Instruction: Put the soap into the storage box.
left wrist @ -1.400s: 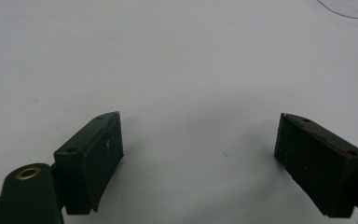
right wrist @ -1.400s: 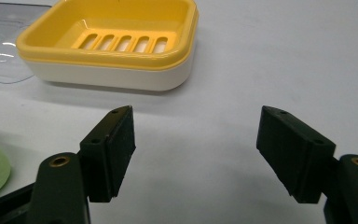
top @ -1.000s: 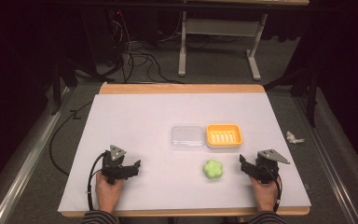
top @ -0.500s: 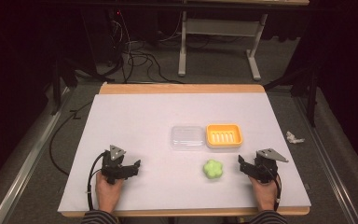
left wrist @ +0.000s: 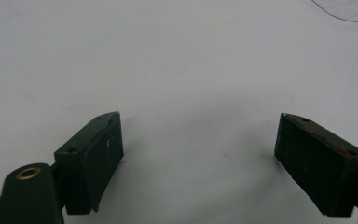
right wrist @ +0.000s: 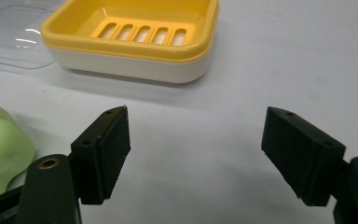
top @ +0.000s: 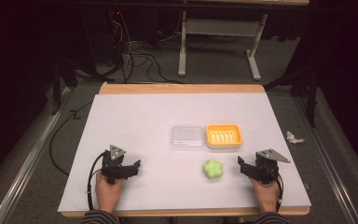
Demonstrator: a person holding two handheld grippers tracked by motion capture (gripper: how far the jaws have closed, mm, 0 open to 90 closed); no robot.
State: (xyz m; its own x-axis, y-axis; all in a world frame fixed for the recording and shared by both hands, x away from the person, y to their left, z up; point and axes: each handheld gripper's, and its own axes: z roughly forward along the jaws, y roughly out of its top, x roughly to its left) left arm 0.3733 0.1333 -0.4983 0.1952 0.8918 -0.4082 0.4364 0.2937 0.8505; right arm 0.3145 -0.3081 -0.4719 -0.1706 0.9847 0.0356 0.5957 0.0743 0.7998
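Note:
A green flower-shaped soap (top: 213, 170) lies on the white table (top: 168, 121) near the front, right of centre. Behind it stand an orange soap dish (top: 223, 135) and, touching its left side, a clear plastic lid (top: 187, 136). My right gripper (top: 242, 165) rests on the table just right of the soap, open, its jaws having just been opening with nothing between them. In the right gripper view the soap (right wrist: 0, 144) sits left of the jaws and the dish (right wrist: 135, 37) lies ahead. My left gripper (top: 134, 167) rests at the front left, open and empty (left wrist: 200, 149).
A crumpled white scrap (top: 293, 137) lies off the table's right edge. Cables (top: 135, 60) and a metal table leg frame (top: 219, 46) stand on the floor beyond the far edge. A hand (top: 107, 193) holds each gripper at the front edge.
The right gripper's jaws stand slightly wider apart than a second ago. Both hands and all objects have stayed where they were.

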